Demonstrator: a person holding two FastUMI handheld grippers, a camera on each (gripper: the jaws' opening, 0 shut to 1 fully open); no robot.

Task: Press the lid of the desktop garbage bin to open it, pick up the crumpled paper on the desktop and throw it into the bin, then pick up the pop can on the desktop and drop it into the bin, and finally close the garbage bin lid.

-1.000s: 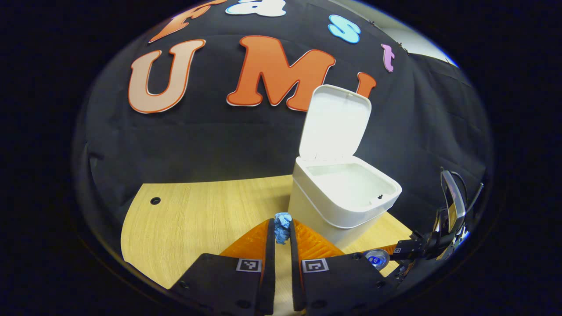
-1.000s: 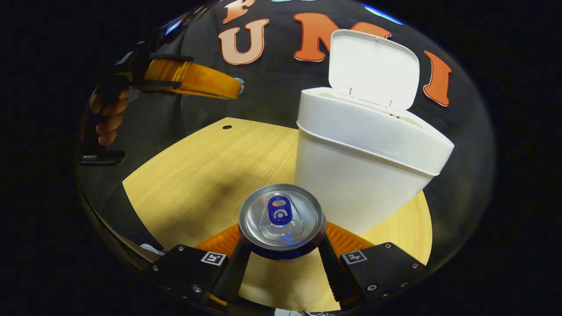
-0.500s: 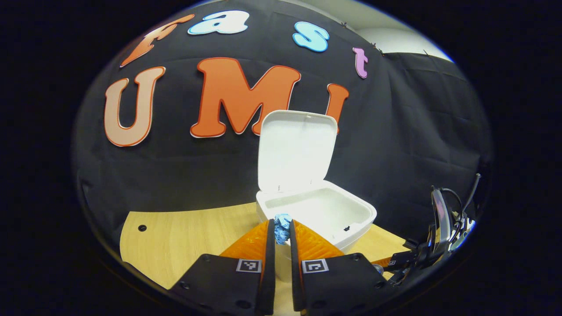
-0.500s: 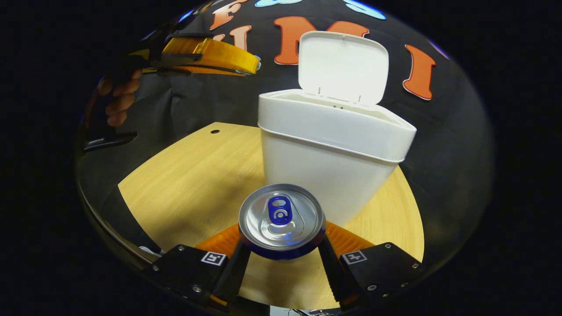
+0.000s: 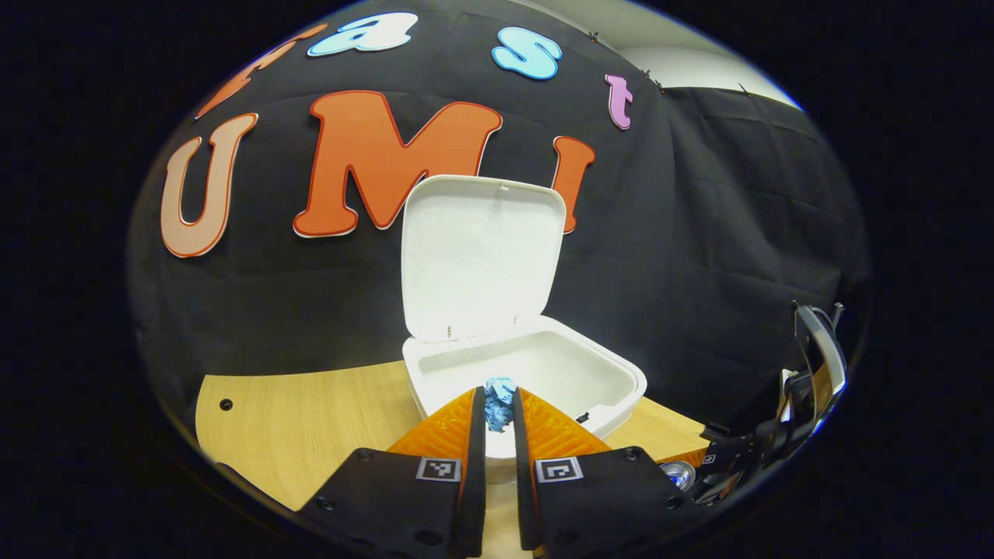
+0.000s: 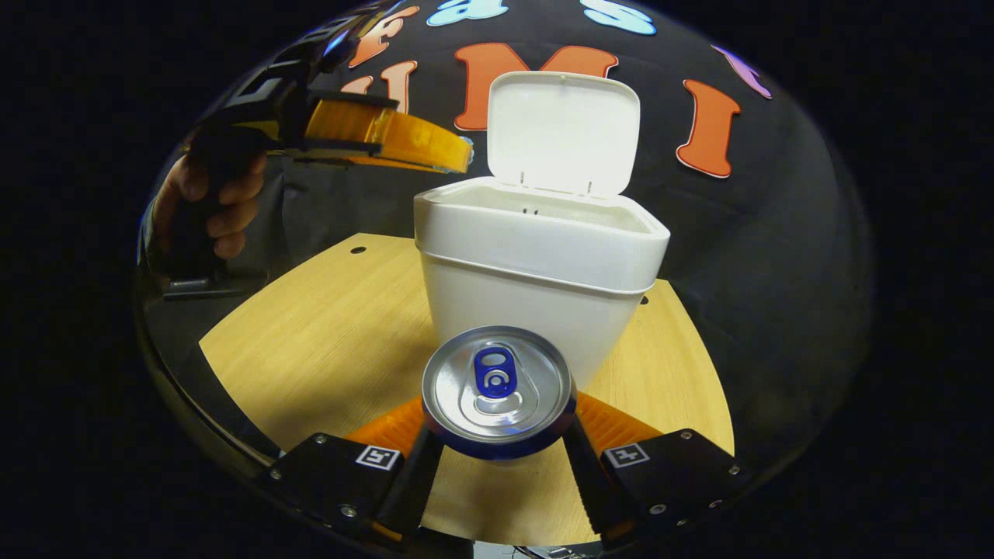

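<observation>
Blue crumpled paper, soft and very light, is pinched at the tips of the left tool, over the near rim of the white bin; little force is needed. A pop can, thin and slippery, is clamped by its sides in the right tool, above the worktop. Behind, the lid is standing upright, so room remains above the opening.

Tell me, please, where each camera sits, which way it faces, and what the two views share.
Left gripper view: rides the left gripper, raised, looking down into the open bin; its fingers pinch the crumpled paper.
Right gripper view: rides the right gripper, lower, facing the bin's side; its fingers clamp the pop can; a hand shows.
Shared: bin, raised lid, desktop.
</observation>
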